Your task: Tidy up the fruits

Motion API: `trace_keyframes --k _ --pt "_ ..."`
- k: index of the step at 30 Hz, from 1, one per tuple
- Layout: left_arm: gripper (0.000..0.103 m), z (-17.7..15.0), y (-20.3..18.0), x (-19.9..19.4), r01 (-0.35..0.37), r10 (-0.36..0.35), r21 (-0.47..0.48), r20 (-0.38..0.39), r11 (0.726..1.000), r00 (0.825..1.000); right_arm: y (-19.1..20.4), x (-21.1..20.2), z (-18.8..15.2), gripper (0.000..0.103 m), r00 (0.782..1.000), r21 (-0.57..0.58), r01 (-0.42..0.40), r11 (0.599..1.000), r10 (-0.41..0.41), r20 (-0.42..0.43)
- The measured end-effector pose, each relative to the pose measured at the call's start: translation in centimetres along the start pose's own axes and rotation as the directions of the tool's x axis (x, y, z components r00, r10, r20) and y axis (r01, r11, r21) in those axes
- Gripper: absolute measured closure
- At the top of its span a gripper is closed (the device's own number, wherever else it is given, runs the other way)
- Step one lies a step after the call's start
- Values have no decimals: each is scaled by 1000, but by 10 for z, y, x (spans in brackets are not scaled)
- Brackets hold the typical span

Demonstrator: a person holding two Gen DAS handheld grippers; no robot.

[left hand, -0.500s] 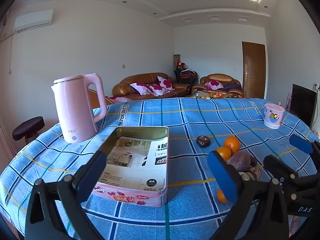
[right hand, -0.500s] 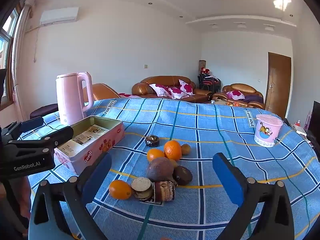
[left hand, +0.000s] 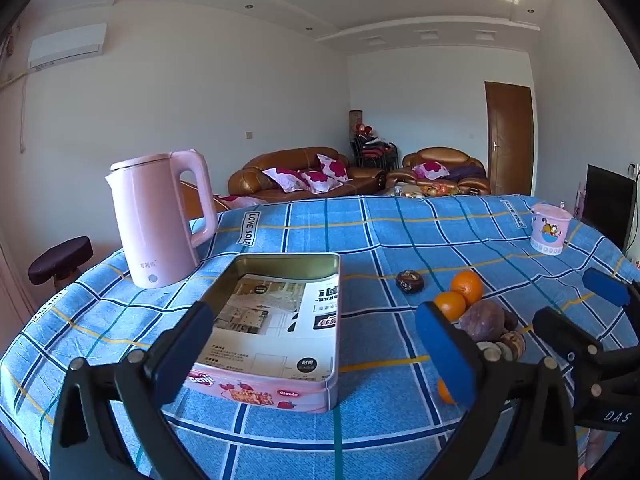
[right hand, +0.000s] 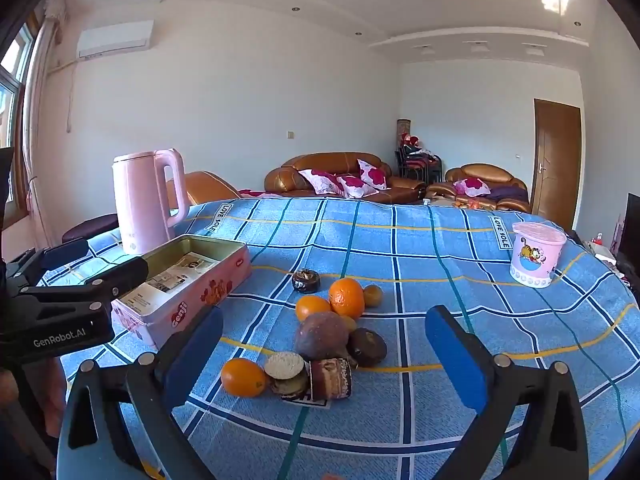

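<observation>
A pile of fruit lies on the blue checked tablecloth: three oranges (right hand: 346, 297), (right hand: 313, 307), (right hand: 243, 377), a purple-brown fruit (right hand: 322, 335), small dark round pieces and cookie-like rounds (right hand: 285, 365). One dark round piece (right hand: 305, 280) lies apart behind the pile. An open pink tin (left hand: 280, 320) with a leaflet inside stands to the left of the pile. My left gripper (left hand: 316, 354) is open and empty, just in front of the tin. My right gripper (right hand: 324, 352) is open and empty, just in front of the pile. The pile also shows in the left wrist view (left hand: 466, 292).
A pink kettle (left hand: 158, 216) stands behind the tin at the left. A pink cartoon cup (right hand: 536, 256) stands at the far right of the table. The table's near edge curves below both grippers. Sofas stand beyond the table.
</observation>
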State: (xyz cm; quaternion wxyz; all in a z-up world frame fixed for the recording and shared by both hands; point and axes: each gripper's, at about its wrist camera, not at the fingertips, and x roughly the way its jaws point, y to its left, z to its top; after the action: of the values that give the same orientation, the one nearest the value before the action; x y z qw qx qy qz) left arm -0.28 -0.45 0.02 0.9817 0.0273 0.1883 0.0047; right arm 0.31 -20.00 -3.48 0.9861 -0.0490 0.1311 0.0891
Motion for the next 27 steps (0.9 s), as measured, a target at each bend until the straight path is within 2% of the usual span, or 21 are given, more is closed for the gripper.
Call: trace_keyframes --k 27 --pt "0 -1 4 2 -1 1 -3 0 1000 1000 0 -2 0 1 1000 11 -4 1000 4 7"
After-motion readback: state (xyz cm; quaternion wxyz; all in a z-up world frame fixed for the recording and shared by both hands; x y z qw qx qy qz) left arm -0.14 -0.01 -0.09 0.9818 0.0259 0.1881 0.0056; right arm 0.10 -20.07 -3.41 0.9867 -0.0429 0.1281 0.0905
